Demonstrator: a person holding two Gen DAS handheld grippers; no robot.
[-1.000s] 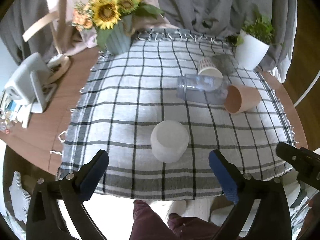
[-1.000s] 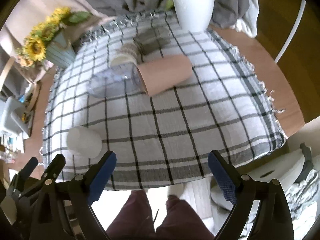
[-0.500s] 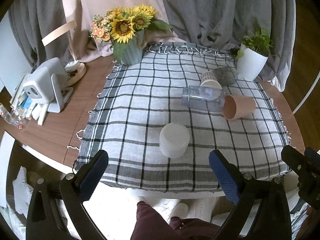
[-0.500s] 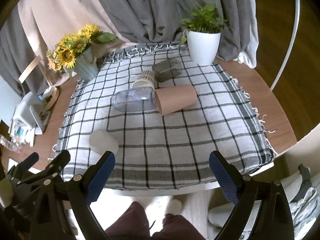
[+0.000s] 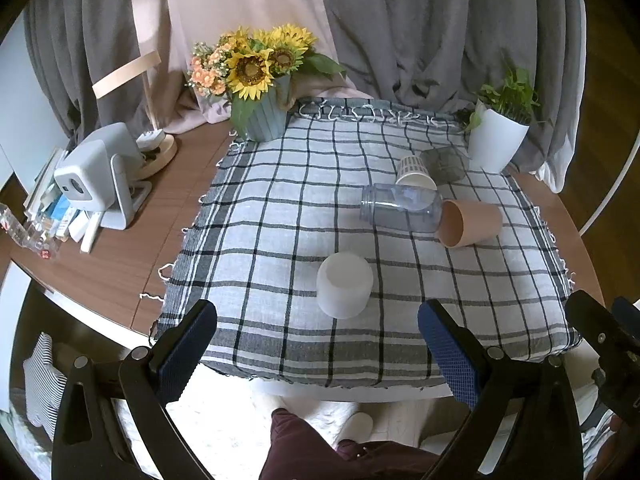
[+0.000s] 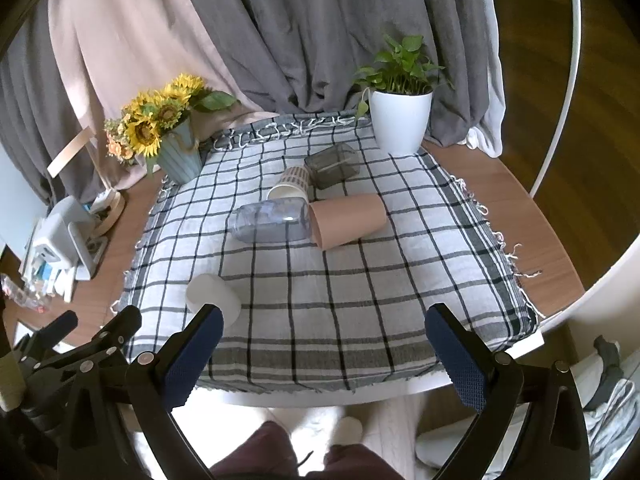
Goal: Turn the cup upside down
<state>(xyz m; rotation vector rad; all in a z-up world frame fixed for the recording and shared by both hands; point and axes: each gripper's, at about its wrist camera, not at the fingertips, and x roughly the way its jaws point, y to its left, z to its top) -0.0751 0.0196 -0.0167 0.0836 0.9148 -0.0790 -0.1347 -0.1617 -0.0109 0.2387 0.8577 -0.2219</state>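
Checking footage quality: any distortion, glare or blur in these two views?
Left wrist: strong fisheye bowing, dark corner vignette; white cup sharp, floor below the checked cloth overexposed. Right wrist: same bowing; curtains slightly soft, clear jar glinting, floor blown out.

Change record, one second span:

- Left claw [image 5: 318, 354]: withdrawn up and back from the desk [image 5: 120, 248]; the white cup [image 5: 344, 290], formerly close between its fingers, now sits well ahead of them.
- Right claw [image 6: 322, 356]: likewise pulled back; the desk's near edge and more curtain [image 6: 320, 20] now fall inside its view.
- Both claws: spread unchanged in width; no cup displaced.
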